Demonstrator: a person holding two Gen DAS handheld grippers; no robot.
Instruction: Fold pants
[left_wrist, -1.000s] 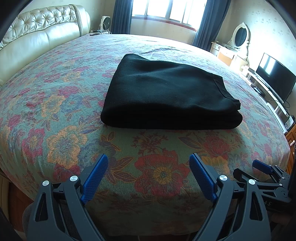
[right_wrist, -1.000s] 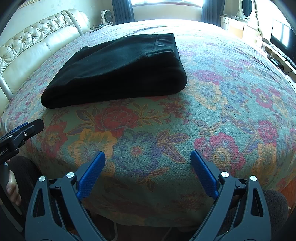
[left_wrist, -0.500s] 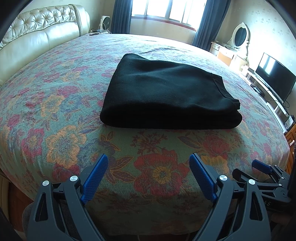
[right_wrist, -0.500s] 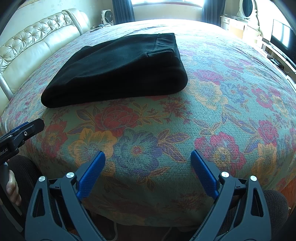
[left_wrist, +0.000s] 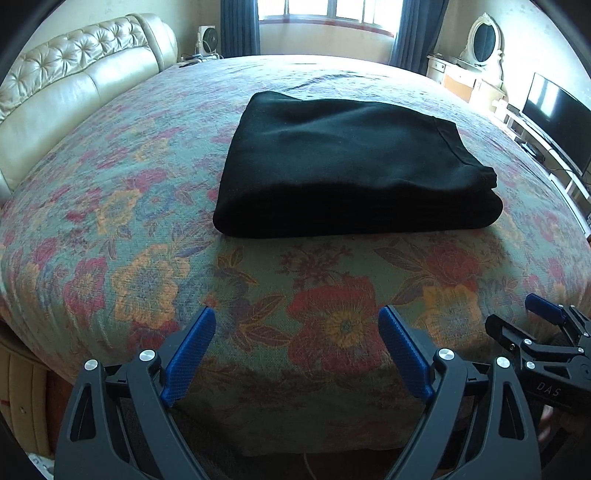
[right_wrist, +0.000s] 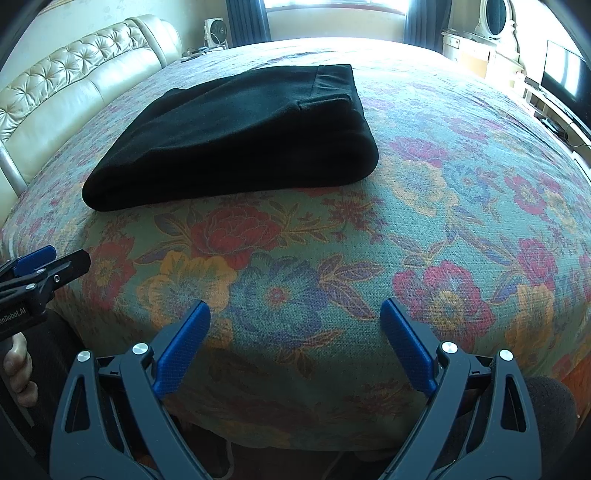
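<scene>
The black pants (left_wrist: 351, 166) lie folded in a thick rectangular stack on the floral bedspread (left_wrist: 129, 221); they also show in the right wrist view (right_wrist: 236, 136). My left gripper (left_wrist: 295, 325) is open and empty, held back at the bed's near edge, well short of the pants. My right gripper (right_wrist: 295, 317) is open and empty, also at the near edge, to the right of the left one. The right gripper shows at the lower right of the left wrist view (left_wrist: 543, 332). The left gripper shows at the left edge of the right wrist view (right_wrist: 40, 269).
A cream tufted headboard (left_wrist: 74, 85) runs along the left side. A dresser with an oval mirror (left_wrist: 476, 48) and a television (left_wrist: 557, 122) stand at the right. Windows with blue curtains (left_wrist: 332, 14) are at the back.
</scene>
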